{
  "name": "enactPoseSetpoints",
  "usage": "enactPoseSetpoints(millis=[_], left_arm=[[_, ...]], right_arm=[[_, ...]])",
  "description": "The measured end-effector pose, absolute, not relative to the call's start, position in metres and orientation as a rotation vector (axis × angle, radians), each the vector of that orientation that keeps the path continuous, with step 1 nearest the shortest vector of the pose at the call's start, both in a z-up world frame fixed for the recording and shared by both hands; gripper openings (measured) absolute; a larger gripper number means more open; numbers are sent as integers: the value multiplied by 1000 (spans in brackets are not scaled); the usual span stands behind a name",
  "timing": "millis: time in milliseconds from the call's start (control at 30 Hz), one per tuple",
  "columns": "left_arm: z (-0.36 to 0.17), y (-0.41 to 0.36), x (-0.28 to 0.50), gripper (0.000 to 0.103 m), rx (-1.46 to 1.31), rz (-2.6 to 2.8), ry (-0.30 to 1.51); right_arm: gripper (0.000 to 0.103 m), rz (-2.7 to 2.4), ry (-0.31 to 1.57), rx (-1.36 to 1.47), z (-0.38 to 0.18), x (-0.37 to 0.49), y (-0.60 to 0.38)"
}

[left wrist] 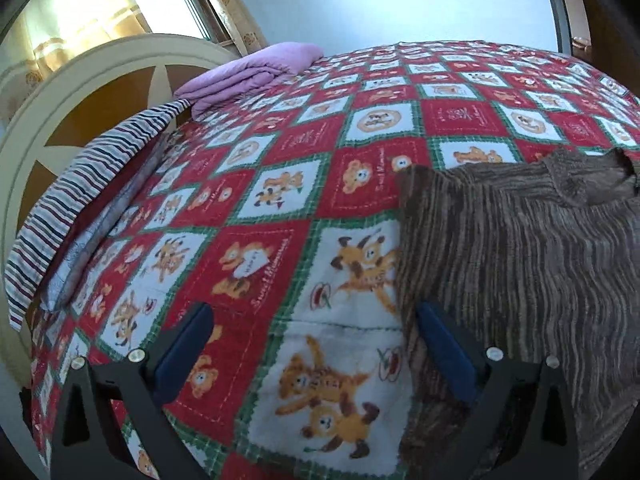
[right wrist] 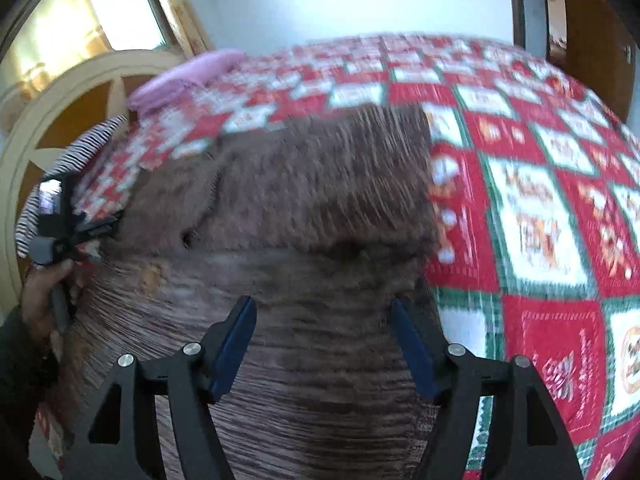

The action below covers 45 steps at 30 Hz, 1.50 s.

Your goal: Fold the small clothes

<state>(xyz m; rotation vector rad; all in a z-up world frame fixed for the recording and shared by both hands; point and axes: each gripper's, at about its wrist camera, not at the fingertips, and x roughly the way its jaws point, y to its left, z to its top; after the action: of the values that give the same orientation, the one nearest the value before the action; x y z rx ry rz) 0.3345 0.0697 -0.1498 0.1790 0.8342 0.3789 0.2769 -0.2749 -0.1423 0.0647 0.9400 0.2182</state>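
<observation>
A small brown striped knit garment [left wrist: 520, 264] lies flat on the bed's red, white and green bear-print quilt [left wrist: 280, 184]. In the left wrist view my left gripper [left wrist: 312, 328] is open and empty, just above the quilt at the garment's left edge, with its right finger [left wrist: 444, 348] over the fabric. In the right wrist view the garment [right wrist: 312, 248] fills the middle, partly folded over itself. My right gripper [right wrist: 324, 344] is open and empty right above it. The left gripper [right wrist: 68, 224] shows at the garment's far left side.
A folded purple blanket [left wrist: 248, 74] lies at the head of the bed. A striped pillow [left wrist: 76, 200] leans on the cream and brown headboard [left wrist: 80, 92]. A window with curtains is behind. The quilt [right wrist: 540, 220] stretches on to the right of the garment.
</observation>
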Motion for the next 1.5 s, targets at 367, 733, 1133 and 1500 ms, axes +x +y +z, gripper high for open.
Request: enactPoseSetpoints(millis=[367, 733, 1133, 1500], left_arm=[[-131, 46, 276, 103, 152, 219, 805], [-118, 33, 218, 103, 109, 124, 781], [-112, 25, 176, 103, 97, 72, 787], [-100, 21, 144, 103, 94, 23, 774]], right_arm=[[71, 258, 914, 81, -134, 253, -266], [71, 283, 880, 43, -115, 221, -256], [71, 350, 883, 6, -104, 180, -245], [71, 359, 899, -6, -103, 153, -249]])
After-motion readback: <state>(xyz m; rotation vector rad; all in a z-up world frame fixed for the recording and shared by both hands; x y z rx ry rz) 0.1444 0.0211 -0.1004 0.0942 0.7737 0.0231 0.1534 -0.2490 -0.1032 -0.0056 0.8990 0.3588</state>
